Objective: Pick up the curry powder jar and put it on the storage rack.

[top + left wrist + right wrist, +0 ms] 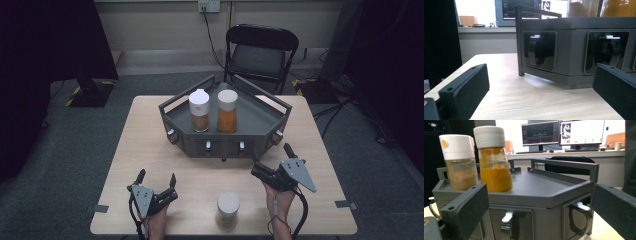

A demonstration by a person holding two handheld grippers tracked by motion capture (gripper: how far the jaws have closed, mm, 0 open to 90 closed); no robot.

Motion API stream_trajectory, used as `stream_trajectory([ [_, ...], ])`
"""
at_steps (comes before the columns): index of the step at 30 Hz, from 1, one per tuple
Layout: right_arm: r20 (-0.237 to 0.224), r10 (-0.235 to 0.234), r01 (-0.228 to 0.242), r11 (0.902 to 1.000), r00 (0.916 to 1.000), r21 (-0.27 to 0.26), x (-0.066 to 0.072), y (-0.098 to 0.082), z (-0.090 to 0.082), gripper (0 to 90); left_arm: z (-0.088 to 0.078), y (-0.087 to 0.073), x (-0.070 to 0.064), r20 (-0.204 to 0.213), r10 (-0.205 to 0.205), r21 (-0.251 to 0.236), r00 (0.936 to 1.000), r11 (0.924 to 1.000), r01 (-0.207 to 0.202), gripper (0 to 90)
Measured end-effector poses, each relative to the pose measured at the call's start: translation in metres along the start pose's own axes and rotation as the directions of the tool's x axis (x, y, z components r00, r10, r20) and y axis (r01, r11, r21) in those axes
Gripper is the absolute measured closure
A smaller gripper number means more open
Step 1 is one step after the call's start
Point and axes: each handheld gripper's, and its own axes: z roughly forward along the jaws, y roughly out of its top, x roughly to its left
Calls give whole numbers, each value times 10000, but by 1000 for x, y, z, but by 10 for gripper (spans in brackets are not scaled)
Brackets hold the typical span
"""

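A grey angular tray (172,106) stands at the middle back of the table. On it a brown-spice jar (199,111) with a white cap stands upright left of an orange-spice jar (227,111). A third white-lidded jar (228,205) stands near the table's front edge, between the hands. My left gripper (157,177) rests open at the front left, facing the tray's front wall (574,23). My right gripper (271,152) is open just before the tray's front right corner. The right gripper view has the brown jar (459,162), the orange jar (494,162) and the tray rim (564,192) close ahead. Both hold nothing.
Small hooks with white tabs (535,48) hang in recesses along the tray's front wall. A black folding chair (260,50) stands behind the table. Monitors (562,132) sit on a desk at the back. Bare wood (145,135) lies left of the tray.
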Motion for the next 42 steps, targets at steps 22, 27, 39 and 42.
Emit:
stream_trajectory([
  [22, 375, 160, -163, 9998, 9992, 76, -6, -31, -17, 2, 0, 0, 0, -1, -6, -2, 10000, 10000, 6, 4],
  [27, 347, 107, -103, 9999, 9993, -123, -7, -41, -21, 2, 0, 0, 0, -1, -10, -4, 10000, 10000, 10, 4],
  [39, 510, 151, -157, 9998, 9986, 99, -5, -54, -25, 2, 0, 0, 0, 3, -8, -4, 10000, 10000, 8, 4],
  [42, 537, 94, -103, 9998, 9985, 174, -4, -58, -26, 2, 0, 0, 0, 10, -12, -6, 10000, 10000, 12, 4],
])
